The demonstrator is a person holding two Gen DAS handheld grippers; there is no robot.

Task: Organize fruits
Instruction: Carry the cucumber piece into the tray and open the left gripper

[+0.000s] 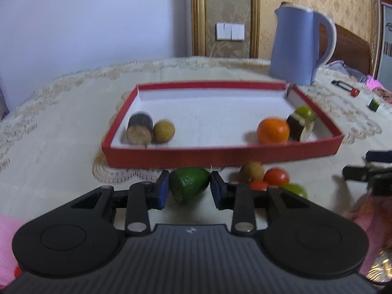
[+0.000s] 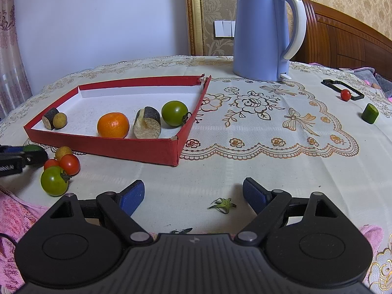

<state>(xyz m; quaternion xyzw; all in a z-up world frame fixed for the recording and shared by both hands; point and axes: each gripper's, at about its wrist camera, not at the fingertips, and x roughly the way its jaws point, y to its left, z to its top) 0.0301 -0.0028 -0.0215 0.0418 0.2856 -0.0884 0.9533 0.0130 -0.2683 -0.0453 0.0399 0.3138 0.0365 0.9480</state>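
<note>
- Green fruit piece (image 1: 189, 183), dark, with a flat cut side: pinched between the blue pads (image 1: 162, 191) of the left gripper (image 1: 189, 188), just in front of the near wall of the red tray (image 1: 220, 158). Whether it's lifted or resting on the cloth, can't tell.
- Right gripper (image 2: 193, 196): fingers spread wide, nothing between them but a loose green stem cap (image 2: 223, 204) lying on the tablecloth (image 2: 245, 166).
- Tray contents, right wrist view: dark-skinned cut chunk (image 2: 50, 118) touching a small tan round fruit (image 2: 60, 120) at the left end; orange (image 2: 113, 125), a second bigger dark-skinned cut piece (image 2: 147, 123) and a green tomato (image 2: 174, 113) in a row toward the right end.
- Loose cluster outside the tray, near its left front corner: tan fruit (image 2: 63, 152), two red cherry tomatoes (image 2: 69, 164), one green tomato (image 2: 54, 180), all touching or nearly so.
- Far right of the table, well apart from the tray: a red cherry tomato (image 2: 345, 94) against a black rectangular frame (image 2: 341, 87), and a short green cylinder piece (image 2: 370, 113).
- Blue kettle (image 2: 263, 34) with white handle stands behind the tray's far right corner.
- Tray's far right corner is torn open.
</note>
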